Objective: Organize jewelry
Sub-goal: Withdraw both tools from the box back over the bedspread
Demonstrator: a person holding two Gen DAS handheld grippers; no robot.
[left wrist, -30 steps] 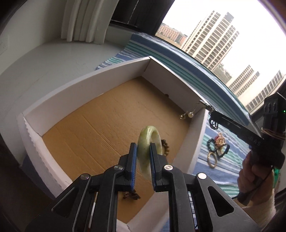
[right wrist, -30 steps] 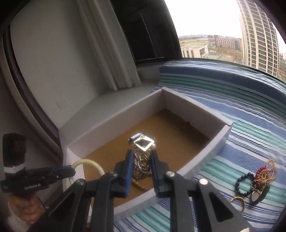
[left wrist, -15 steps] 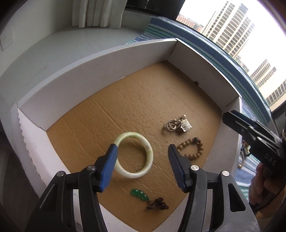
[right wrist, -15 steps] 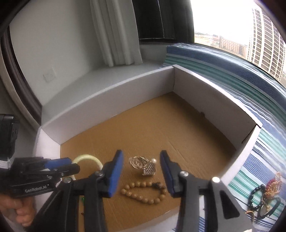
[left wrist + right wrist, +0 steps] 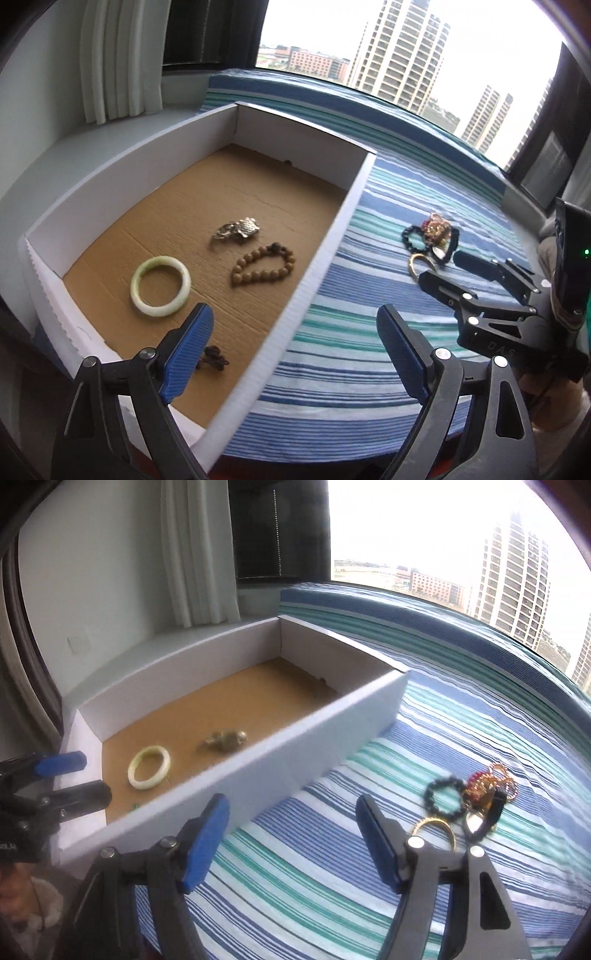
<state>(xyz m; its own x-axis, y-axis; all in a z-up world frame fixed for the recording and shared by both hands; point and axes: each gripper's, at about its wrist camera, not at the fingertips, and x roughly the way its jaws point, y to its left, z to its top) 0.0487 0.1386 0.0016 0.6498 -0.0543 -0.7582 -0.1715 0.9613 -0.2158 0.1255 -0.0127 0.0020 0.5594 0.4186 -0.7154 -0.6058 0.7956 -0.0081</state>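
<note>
A big striped cloth in blue, green and white covers the bed by the window. On its left side sits a white box with a brown cardboard floor.

Inside the box, near the front left corner, lies a pale green bangle, flat on the cardboard. Just beside it, toward the right wall, is a loop of brown wooden beads. Behind the beads lies a small silver chain bunch. A tiny dark knot thing lies near the front wall.

Out on the striped cloth, well apart from the box and nearer the right edge of the bed, is a little pile of jewelry: a black bead ring, a gold ring, and some red and gold bits all tangled up.

The left tongs are let go and opening wide, with nothing between them. They hang over the right wall of the box.

The right tongs are let go too and opening, holding nothing. They hang over the cloth between the box and the pile.
</note>
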